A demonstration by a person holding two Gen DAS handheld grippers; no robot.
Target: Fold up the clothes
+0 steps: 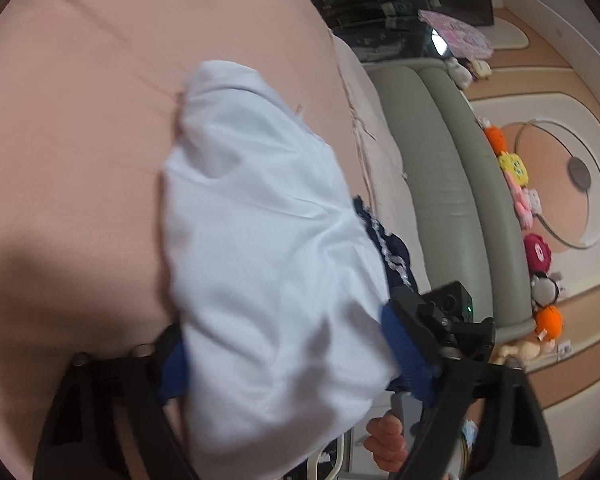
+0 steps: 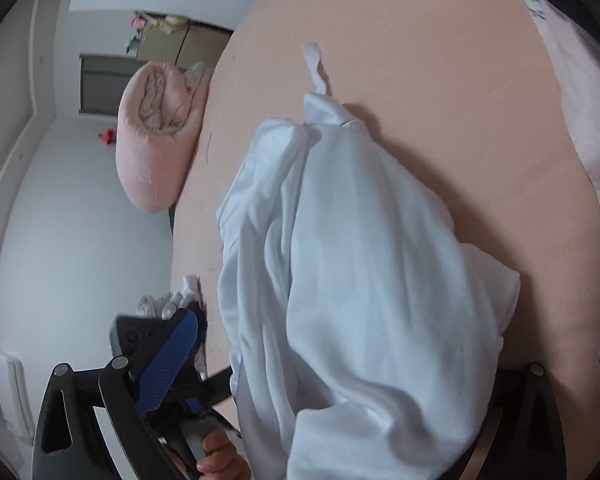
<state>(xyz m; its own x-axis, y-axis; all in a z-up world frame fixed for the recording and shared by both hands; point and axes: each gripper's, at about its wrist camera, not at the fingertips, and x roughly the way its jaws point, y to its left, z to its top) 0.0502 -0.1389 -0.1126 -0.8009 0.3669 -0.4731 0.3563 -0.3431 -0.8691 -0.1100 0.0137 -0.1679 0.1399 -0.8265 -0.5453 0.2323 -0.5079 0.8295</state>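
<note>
Covering most of both views, one pink bed [image 1: 80,120] carries the work. One white garment [image 1: 268,264] lies bunched on it, running from the near edge of the bed up toward its middle, with a thin strip of the same cloth [image 2: 314,66] trailing off its far end. One rolled pink quilt [image 2: 156,136] sits at the bed's far left edge in the right wrist view. One grey-green padded headboard [image 1: 452,184] runs along the bed's right side in the left wrist view, with a row of small plush toys [image 1: 536,254] on its top, too blurred to count surely. One dark frilled piece of cloth [image 1: 384,240] peeks from under the garment's right edge.

Two tools are in use. The left tool [image 1: 284,364] has its two blue pads on either side of the garment's near end, the cloth bulging between them; whether the pads truly press it cannot be told. The right tool [image 2: 340,368] is mostly buried under the cloth, and only one blue finger [image 2: 168,364] shows, so its state cannot be told. One hand [image 1: 386,440] grips a grey handle below the garment.
</note>
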